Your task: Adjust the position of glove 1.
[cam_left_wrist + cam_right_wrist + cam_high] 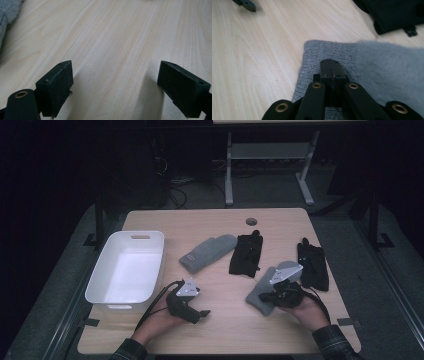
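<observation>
Left gripper [202, 312] fingers wide apart; right gripper [263, 296] fingers pressed together.

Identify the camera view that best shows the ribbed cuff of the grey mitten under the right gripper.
The right gripper view: the grey mitten's cuff is close and sharp. The high view shows that mitten small and partly covered.

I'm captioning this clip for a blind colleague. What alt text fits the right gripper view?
Shut black tongs rest over the ribbed cuff of a grey mitten lying on a pale wooden table; whether they pinch the fabric cannot be told. A black glove lies at the upper right.
</observation>
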`<state>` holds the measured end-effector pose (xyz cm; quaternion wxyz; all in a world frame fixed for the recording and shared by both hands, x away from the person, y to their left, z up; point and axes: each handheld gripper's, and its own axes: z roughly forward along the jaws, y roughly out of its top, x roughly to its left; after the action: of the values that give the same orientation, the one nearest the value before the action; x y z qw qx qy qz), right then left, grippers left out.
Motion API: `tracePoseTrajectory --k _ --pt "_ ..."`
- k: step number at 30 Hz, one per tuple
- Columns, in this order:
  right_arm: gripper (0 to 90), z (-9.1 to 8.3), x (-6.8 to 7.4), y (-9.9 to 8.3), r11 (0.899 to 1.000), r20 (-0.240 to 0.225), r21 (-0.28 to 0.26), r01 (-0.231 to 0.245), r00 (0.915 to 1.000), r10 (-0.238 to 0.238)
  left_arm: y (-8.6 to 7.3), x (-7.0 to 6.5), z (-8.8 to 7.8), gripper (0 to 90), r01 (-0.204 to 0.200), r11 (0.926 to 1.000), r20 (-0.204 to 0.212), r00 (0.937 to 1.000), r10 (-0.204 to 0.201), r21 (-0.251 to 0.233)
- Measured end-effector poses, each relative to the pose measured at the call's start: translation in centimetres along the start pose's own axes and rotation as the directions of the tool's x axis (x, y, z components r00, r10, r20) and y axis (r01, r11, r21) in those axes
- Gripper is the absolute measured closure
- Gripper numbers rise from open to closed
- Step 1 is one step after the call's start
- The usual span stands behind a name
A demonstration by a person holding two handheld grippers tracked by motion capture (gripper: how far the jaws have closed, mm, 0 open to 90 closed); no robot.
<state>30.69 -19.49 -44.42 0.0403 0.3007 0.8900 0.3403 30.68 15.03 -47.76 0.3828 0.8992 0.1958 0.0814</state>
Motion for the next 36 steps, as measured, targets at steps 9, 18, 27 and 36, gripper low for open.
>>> tracePoseTrajectory --k 9,18,27,36 --pt "90.0 -0.8 0.3 0.8 0.998 -0.003 -0.053 0.020 0.9998 -0.020 -0.1 -0.2 -0.1 12.2 0.015 0.9999 -0.001 0.9999 -0.015 -0.005" --pt "90.0 -3.7 -5.1 0.4 0.990 0.160 -0.121 -0.065 0.9836 0.084 -0.1 -0.1 -0.2 12.2 0.004 1.0000 -0.005 1.0000 -0.004 -0.001" --pt "90.0 -5.3 -11.7 -1.8 0.971 0.311 -0.157 -0.182 0.9238 0.224 -0.2 -0.2 -0.3 12.3 0.007 1.0000 -0.006 1.0000 -0.007 0.004" --pt "90.0 -4.5 -13.3 -3.8 0.967 0.312 -0.097 -0.234 0.9158 0.253 -0.2 -0.2 -0.3 12.3 0.007 1.0000 -0.005 1.0000 -0.007 0.004"
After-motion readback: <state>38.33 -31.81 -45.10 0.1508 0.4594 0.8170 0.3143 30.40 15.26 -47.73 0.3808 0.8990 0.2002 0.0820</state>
